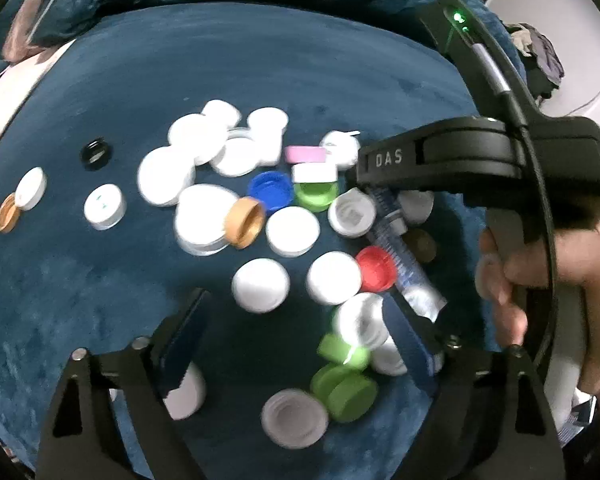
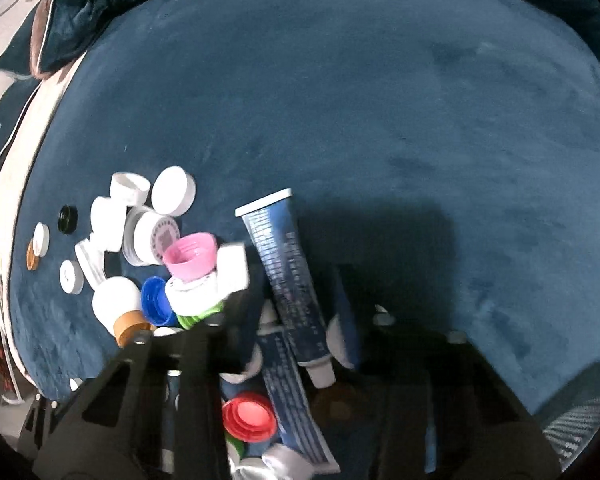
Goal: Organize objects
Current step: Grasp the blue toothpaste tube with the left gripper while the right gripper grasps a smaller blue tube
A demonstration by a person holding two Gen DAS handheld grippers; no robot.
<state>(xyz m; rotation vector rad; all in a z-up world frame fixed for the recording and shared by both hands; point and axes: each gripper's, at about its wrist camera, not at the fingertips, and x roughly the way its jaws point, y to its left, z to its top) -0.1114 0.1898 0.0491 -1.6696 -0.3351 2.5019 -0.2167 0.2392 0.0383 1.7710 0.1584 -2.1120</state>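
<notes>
Two tubes (image 2: pixel 288 268) pinched loosely in right gripper (image 2: pixel 300 300), one liable to slip. Left gripper (image 1: pixel 296 308) spread over caps (image 1: pixel 260 284); nudging scatters pile across cushion (image 1: pixel 260 60).

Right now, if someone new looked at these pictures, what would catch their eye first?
Probably the heap of bottle caps scattered over the blue velvet cushion, mostly white, with a red cap and a blue cap standing out. Next, the right gripper, reaching down onto blue tubes at the heap's right edge.
</notes>
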